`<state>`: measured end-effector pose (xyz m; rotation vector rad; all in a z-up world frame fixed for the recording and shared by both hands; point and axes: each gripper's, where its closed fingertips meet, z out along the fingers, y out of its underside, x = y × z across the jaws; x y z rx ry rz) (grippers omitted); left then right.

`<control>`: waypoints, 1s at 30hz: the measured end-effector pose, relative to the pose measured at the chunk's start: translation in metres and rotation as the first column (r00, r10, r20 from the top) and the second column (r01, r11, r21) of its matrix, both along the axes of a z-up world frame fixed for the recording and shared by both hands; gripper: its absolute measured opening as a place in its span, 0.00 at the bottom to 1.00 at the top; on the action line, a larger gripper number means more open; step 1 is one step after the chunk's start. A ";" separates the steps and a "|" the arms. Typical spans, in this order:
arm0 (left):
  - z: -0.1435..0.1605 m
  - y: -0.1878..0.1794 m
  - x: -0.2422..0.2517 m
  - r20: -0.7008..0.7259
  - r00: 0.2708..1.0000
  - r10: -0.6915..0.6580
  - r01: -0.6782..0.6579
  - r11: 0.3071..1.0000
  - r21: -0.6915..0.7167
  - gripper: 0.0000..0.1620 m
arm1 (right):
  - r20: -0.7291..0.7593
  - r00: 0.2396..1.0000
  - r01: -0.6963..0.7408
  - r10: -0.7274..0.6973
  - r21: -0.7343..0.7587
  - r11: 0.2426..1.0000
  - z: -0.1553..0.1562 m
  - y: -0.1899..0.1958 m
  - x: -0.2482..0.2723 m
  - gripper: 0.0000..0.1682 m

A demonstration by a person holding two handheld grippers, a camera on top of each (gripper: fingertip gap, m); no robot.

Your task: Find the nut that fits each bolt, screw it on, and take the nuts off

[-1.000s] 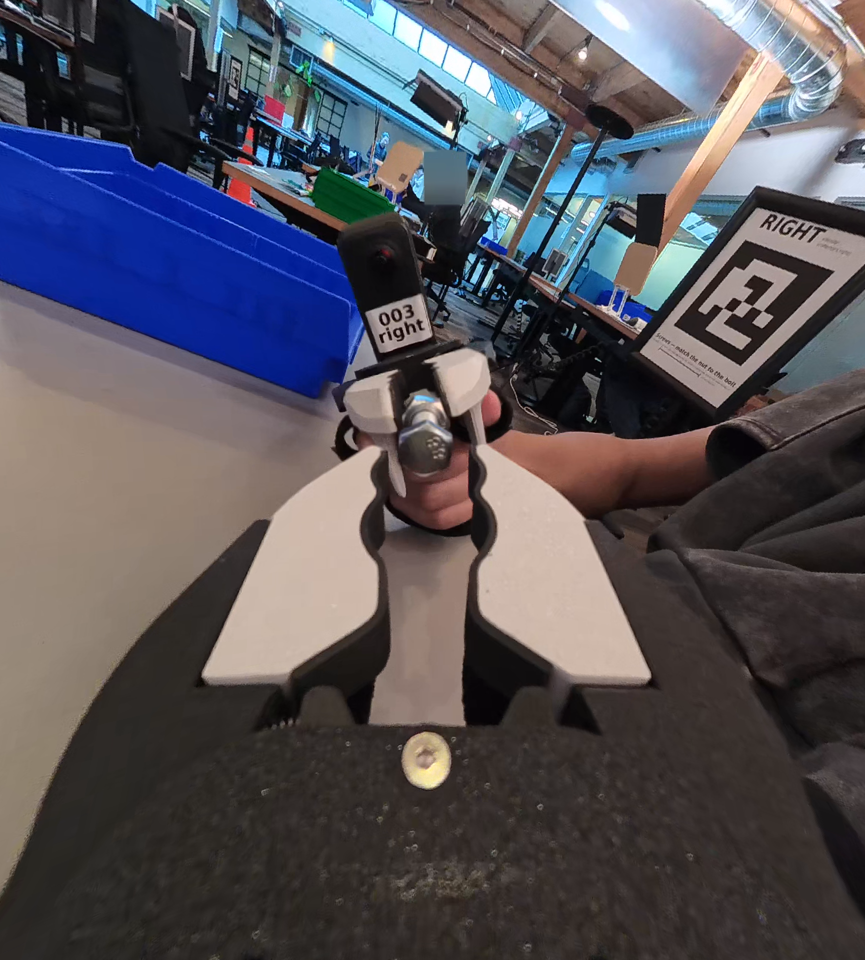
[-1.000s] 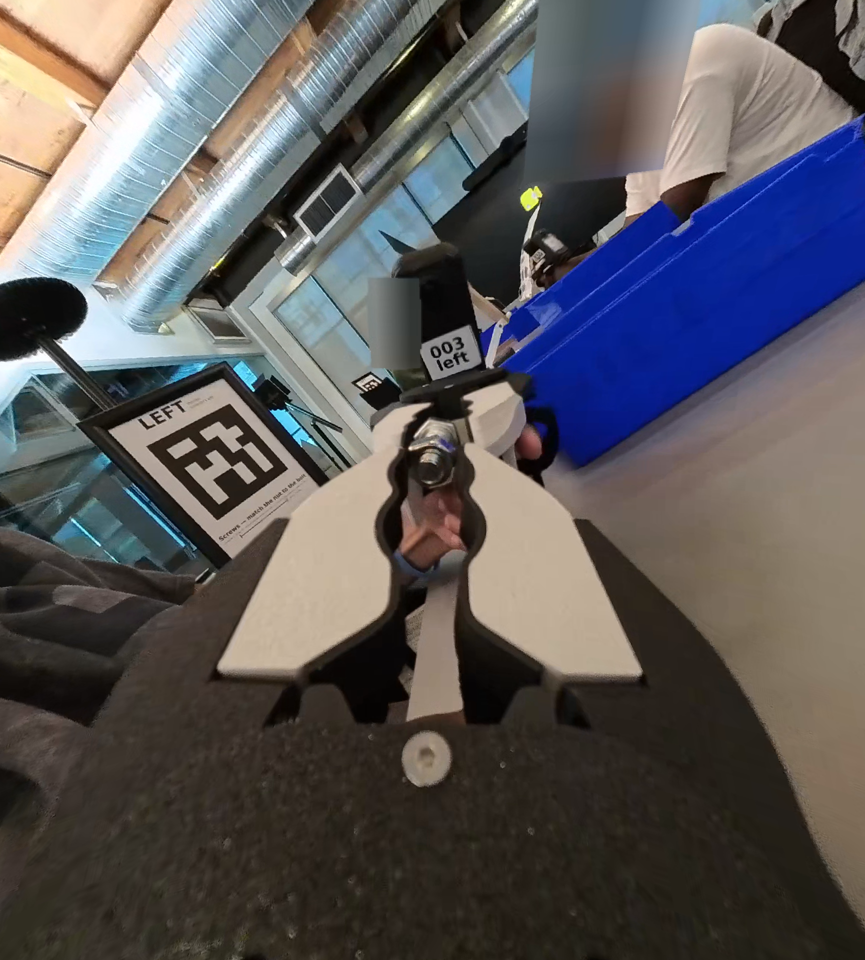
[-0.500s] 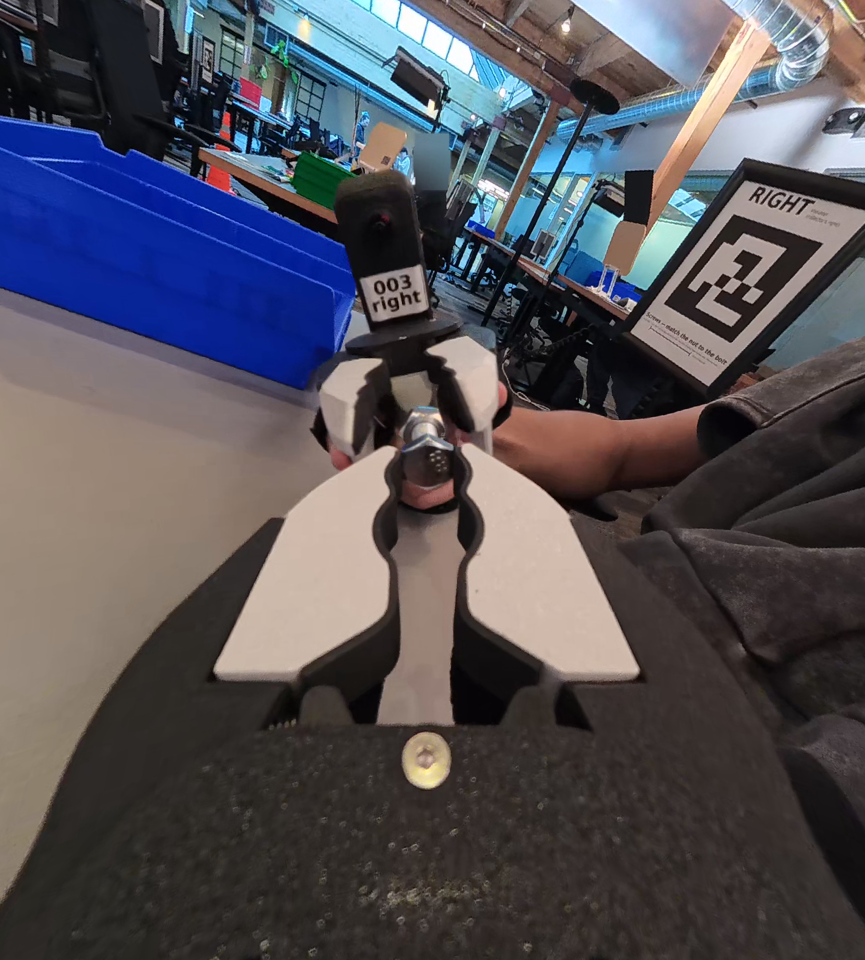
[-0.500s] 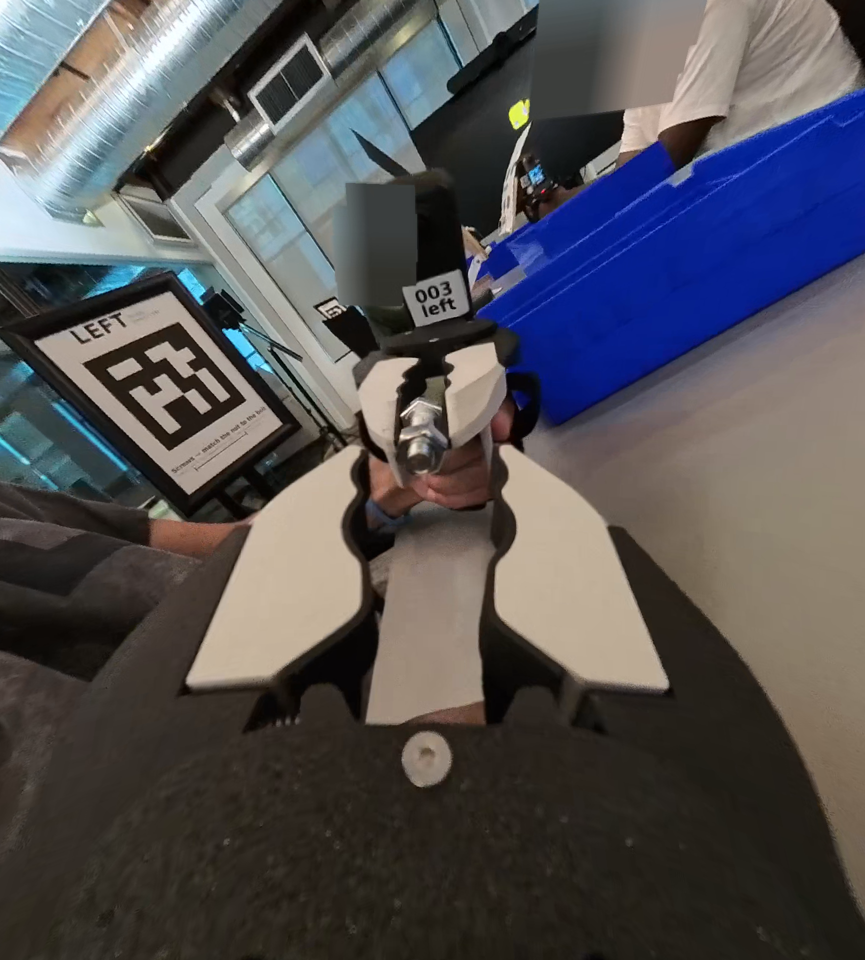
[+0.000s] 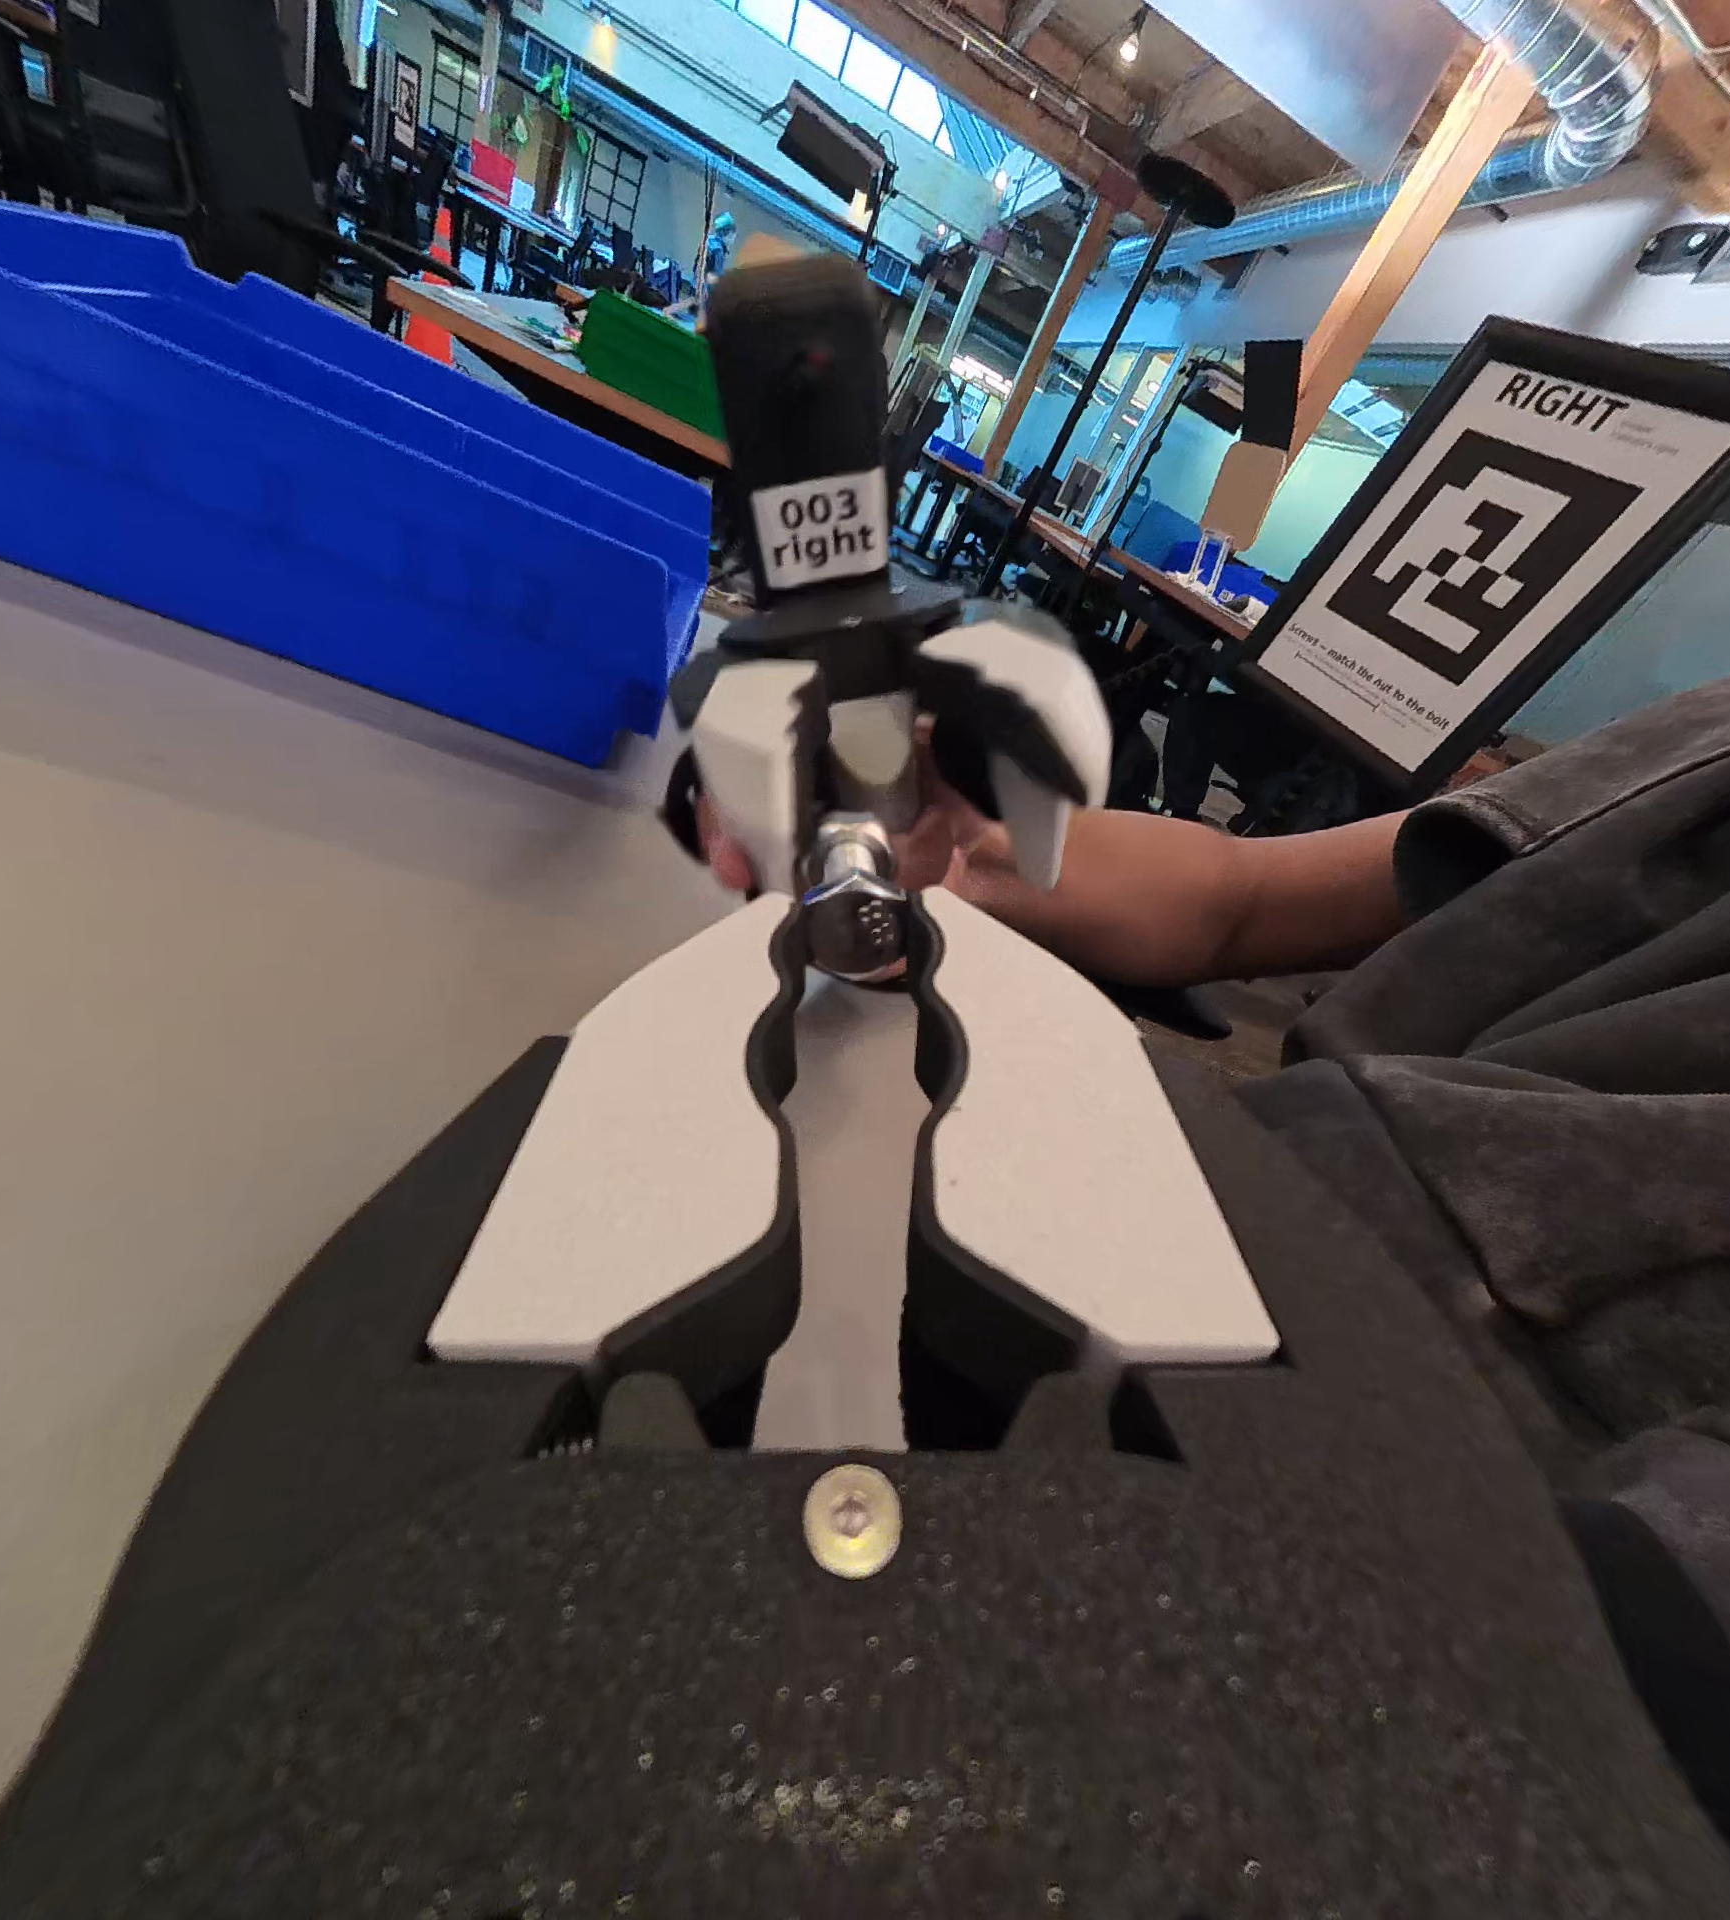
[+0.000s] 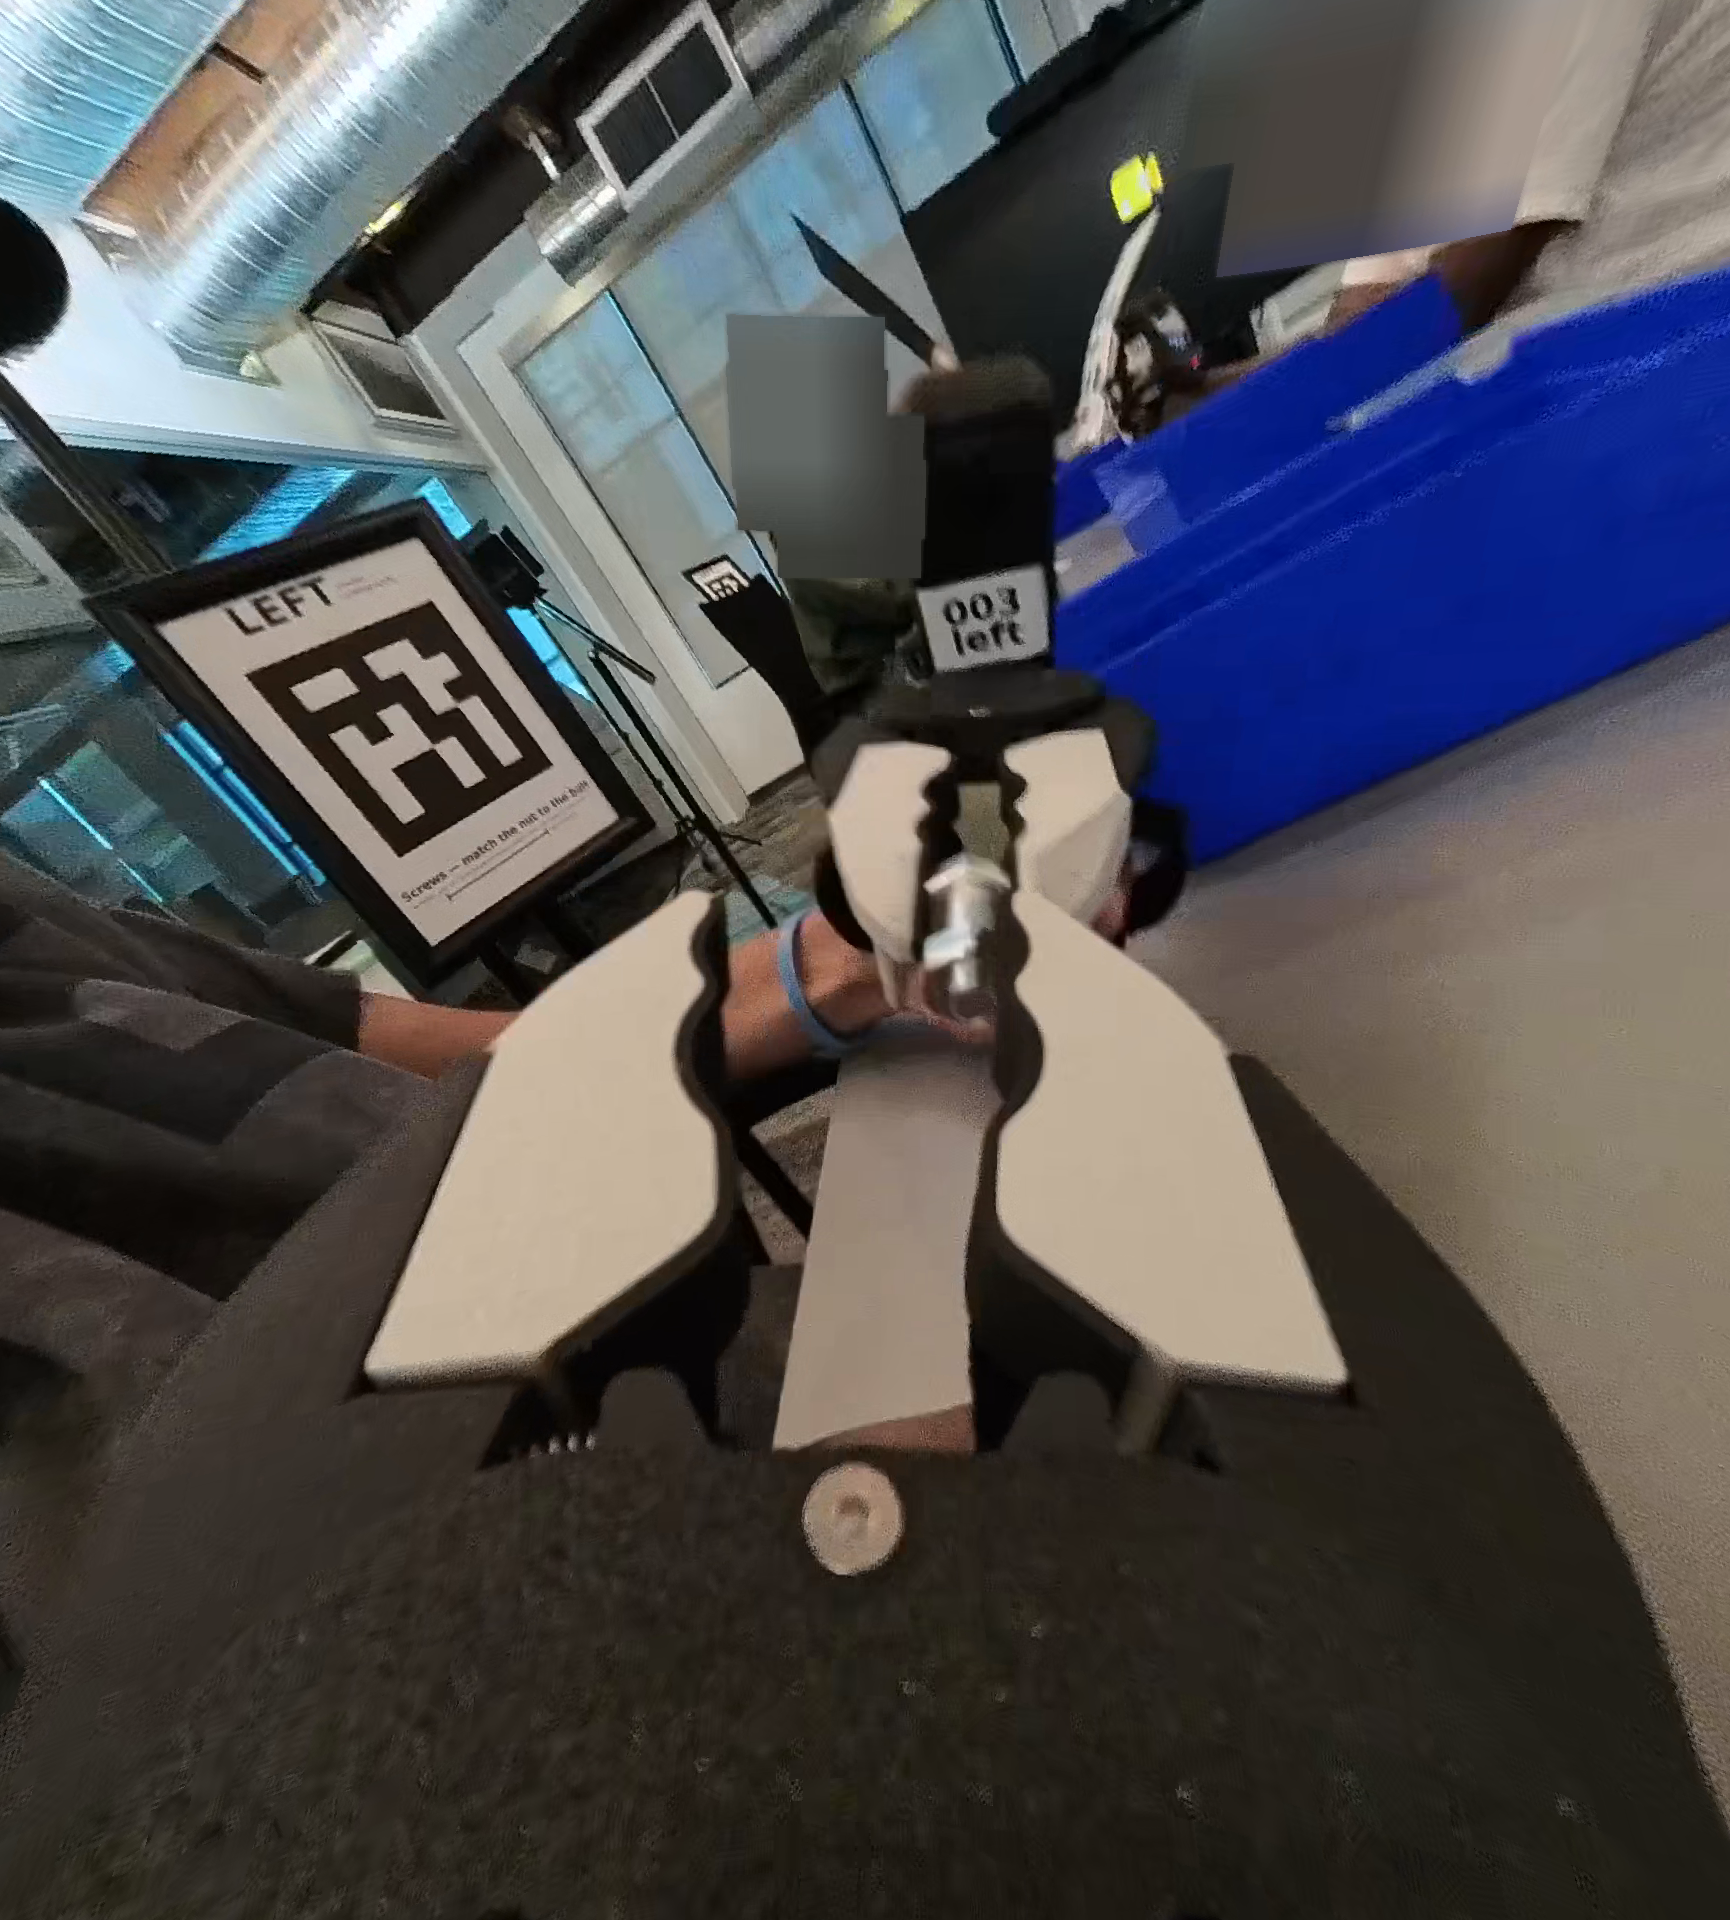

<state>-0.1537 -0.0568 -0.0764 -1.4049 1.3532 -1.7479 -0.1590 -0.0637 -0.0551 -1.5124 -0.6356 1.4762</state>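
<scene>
My left gripper (image 5: pixel 856 925) is shut on the hex head of a silver bolt (image 5: pixel 856 940), held above the table. A nut (image 5: pixel 845 831) sits on the bolt's shaft just past my fingertips. The shaft points at my right gripper (image 5: pixel 902 878), which faces it with its jaws spread. In the right wrist view my right gripper (image 6: pixel 866 920) is open and empty. The bolt (image 6: pixel 960 935), held in the left gripper (image 6: pixel 954 925), pokes between its fingers, close to the right-hand fingertip (image 6: pixel 1032 940).
A grey table (image 5: pixel 165 1039) lies below. A long blue bin (image 5: pixel 269 520) stands on it and also shows in the right wrist view (image 6: pixel 1463 623). Framed marker signs (image 5: pixel 1463 561) (image 6: pixel 393 727) stand at the table's edge. A person in white (image 6: pixel 1671 104) is behind the bin. Left and right tips are no more than a few centimetres apart.
My right gripper, shut around the nut a second ago, has opened wide. The left gripper still grips the bolt head.
</scene>
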 end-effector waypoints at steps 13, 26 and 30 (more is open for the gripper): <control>-0.003 0.006 -0.002 -0.010 1.000 0.014 -0.014 1.000 -0.011 0.11 | -0.029 0.993 0.119 -0.117 0.092 0.989 0.021 0.011 0.015 0.24; -0.001 0.005 -0.002 0.002 1.000 0.013 -0.013 1.000 -0.012 0.11 | 0.128 0.981 0.137 -0.145 0.066 0.988 -0.016 0.014 0.009 0.24; -0.006 0.005 -0.001 -0.022 1.000 0.012 -0.012 1.000 -0.004 0.11 | 0.082 0.994 0.072 -0.076 0.047 0.996 -0.012 0.006 -0.002 0.28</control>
